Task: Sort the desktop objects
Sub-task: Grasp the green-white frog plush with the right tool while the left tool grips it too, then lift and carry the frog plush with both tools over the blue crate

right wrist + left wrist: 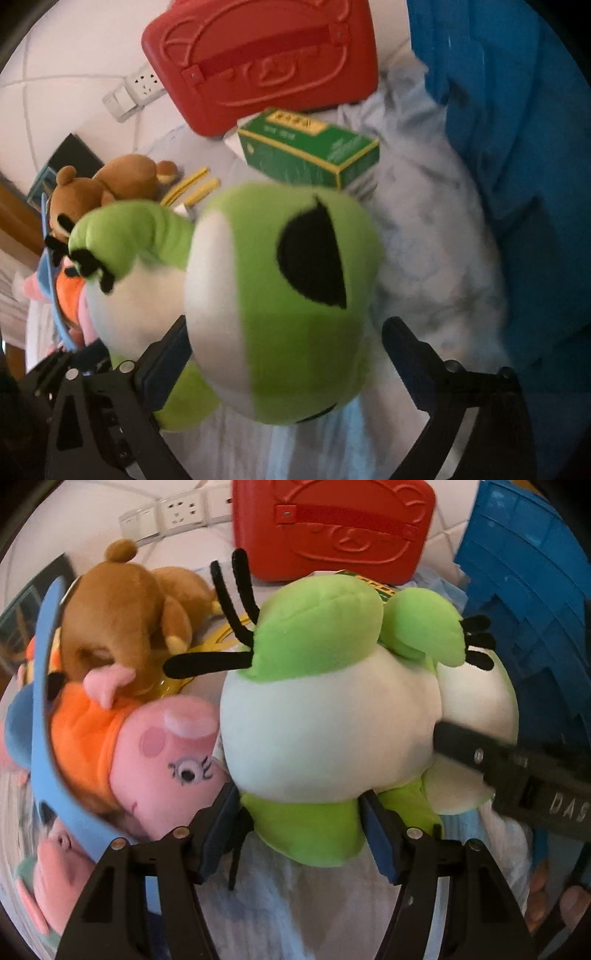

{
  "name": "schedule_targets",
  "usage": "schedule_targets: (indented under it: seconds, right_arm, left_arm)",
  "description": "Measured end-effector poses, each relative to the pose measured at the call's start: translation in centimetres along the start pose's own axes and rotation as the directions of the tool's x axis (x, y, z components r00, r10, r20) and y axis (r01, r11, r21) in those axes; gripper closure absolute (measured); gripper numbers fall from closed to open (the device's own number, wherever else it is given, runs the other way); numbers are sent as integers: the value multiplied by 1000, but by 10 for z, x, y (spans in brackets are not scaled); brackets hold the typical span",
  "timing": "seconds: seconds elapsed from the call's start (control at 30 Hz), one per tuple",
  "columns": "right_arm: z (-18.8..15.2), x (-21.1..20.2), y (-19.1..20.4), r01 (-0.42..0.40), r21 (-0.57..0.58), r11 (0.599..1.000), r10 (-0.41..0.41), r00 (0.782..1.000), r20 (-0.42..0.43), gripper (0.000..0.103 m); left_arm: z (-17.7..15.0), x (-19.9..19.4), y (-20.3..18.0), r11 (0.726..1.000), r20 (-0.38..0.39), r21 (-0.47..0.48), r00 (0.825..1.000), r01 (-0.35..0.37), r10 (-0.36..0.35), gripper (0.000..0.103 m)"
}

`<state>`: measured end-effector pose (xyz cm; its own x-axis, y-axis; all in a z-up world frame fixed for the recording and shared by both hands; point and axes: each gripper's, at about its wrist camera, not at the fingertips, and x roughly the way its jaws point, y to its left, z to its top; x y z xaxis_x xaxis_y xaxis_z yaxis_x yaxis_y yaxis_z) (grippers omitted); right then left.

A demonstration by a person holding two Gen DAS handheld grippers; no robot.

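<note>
A green and white plush frog [332,716] with black pipe-cleaner lashes fills the middle of both views. My left gripper [301,830] is shut on one green foot of the frog. My right gripper [284,347] is shut on the frog's head [280,295], and its black finger [480,753] shows pressing the frog's right side in the left wrist view. The frog is held over a pale blue cloth [424,240].
A pink pig plush in an orange dress [155,746] and a brown bear plush [122,609] lie at the left. A red plastic case [332,524], a green box [310,151], a blue crate [524,602] and a white power strip [170,513] stand behind.
</note>
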<state>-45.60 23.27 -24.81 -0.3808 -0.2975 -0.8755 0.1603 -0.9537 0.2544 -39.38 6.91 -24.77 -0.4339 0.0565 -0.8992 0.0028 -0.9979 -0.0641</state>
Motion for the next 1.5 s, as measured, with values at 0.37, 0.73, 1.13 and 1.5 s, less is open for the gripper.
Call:
schedule_targets:
  seconds: [0.37, 0.73, 1.13, 1.5]
  right_arm:
    - [-11, 9, -1, 18, -28, 999, -18, 1000, 9, 9]
    - [-27, -21, 15, 77, -100, 992, -70, 995, 64, 28]
    - [-68, -122, 64, 52, -170, 984, -15, 977, 213, 29]
    - [-120, -245, 114, 140, -172, 975, -56, 906, 419, 29]
  left_arm:
    - [5, 15, -3, 996, 18, 92, 1000, 9, -10, 38]
    - [-11, -14, -7, 989, 83, 143, 996, 23, -36, 44]
    - [-62, -135, 9, 991, 269, 135, 963, -6, -31, 44]
    - [-88, -234, 8, 979, 449, 206, 888, 9, -102, 44]
